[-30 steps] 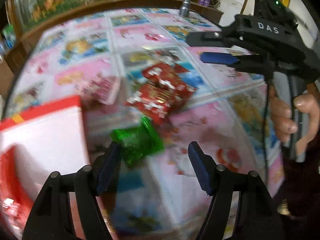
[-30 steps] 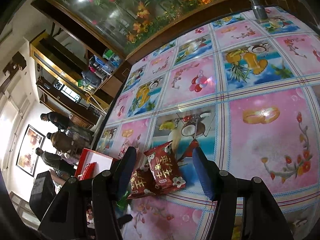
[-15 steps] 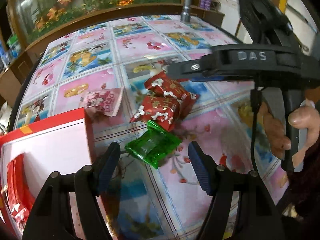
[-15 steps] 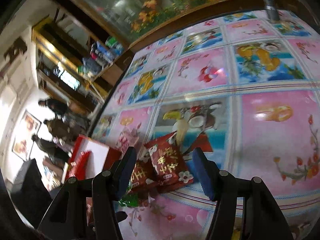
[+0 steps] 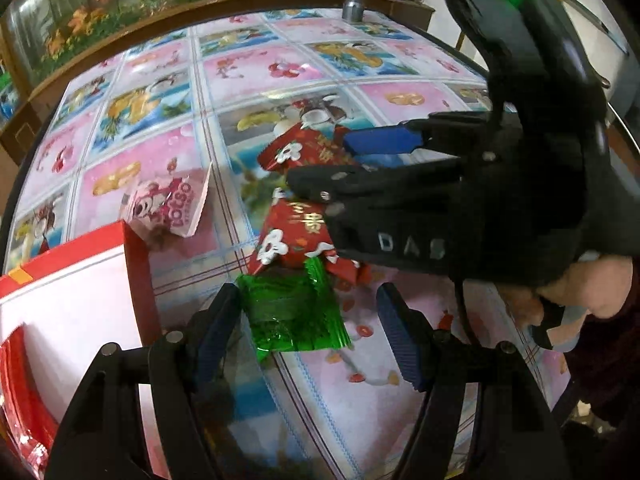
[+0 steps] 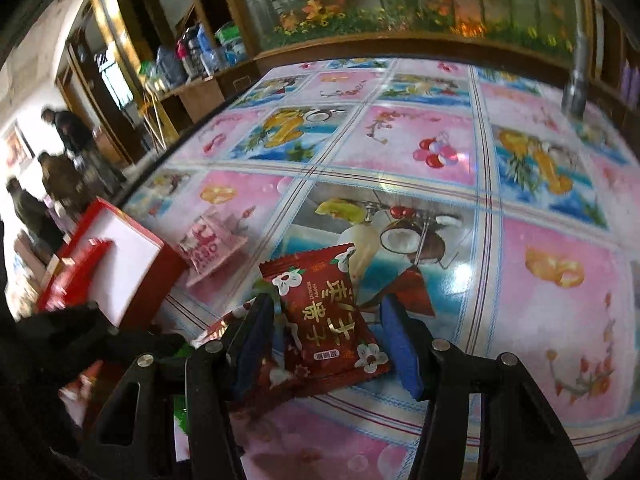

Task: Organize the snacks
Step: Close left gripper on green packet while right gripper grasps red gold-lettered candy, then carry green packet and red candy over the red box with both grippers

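Item: right claw [image 6: 326, 336] closing around a red snack packet [image 6: 328, 316]; left claw [image 5: 308, 332] standing apart over a green candy wrapper [image 5: 292, 312].

Detail: both lying on the tabletop [image 6: 560, 320]; red box [image 6: 120, 264] at ten o'clock. Advice: centring the pads on each packet's body, avoiding neighbouring packets.

Two red packets [image 5: 308, 152] [image 5: 296, 236], one green packet [image 5: 296, 312], one pink packet [image 5: 172, 208], one red box [image 5: 136, 248].
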A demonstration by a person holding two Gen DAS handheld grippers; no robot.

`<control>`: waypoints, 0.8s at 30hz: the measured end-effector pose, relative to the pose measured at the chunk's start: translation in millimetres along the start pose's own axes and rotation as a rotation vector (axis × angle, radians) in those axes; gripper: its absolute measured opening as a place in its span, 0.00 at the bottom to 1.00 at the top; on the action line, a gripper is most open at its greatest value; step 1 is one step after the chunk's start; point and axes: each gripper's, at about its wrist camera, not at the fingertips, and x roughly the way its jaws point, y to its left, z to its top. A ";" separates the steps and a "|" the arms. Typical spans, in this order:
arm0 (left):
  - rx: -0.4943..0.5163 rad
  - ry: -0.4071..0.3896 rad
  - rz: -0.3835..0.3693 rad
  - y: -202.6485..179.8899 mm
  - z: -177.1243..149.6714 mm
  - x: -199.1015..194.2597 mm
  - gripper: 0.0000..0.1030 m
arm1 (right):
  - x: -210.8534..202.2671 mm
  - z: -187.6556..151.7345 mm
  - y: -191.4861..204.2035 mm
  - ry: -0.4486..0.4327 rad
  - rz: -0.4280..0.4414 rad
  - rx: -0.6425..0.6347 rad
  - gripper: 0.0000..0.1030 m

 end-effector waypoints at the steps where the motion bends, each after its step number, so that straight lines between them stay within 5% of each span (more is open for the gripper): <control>1: -0.005 0.000 0.002 0.0 -0.4 -0.3 0.67 | 0.8 -0.8 3.1 -0.001 -0.029 -0.027 0.51; 5: -0.021 -0.001 0.029 0.1 -2.6 -1.4 0.64 | 0.9 -1.8 3.3 -0.002 -0.072 -0.054 0.41; 12: -0.055 -0.016 0.054 4.2 -7.2 -5.8 0.45 | -5.4 0.9 -9.6 -0.003 -0.038 0.011 0.33; 24: -0.087 -0.035 0.040 0.0 -15.3 -11.9 0.33 | -20.3 5.7 -36.0 -0.040 0.059 0.166 0.32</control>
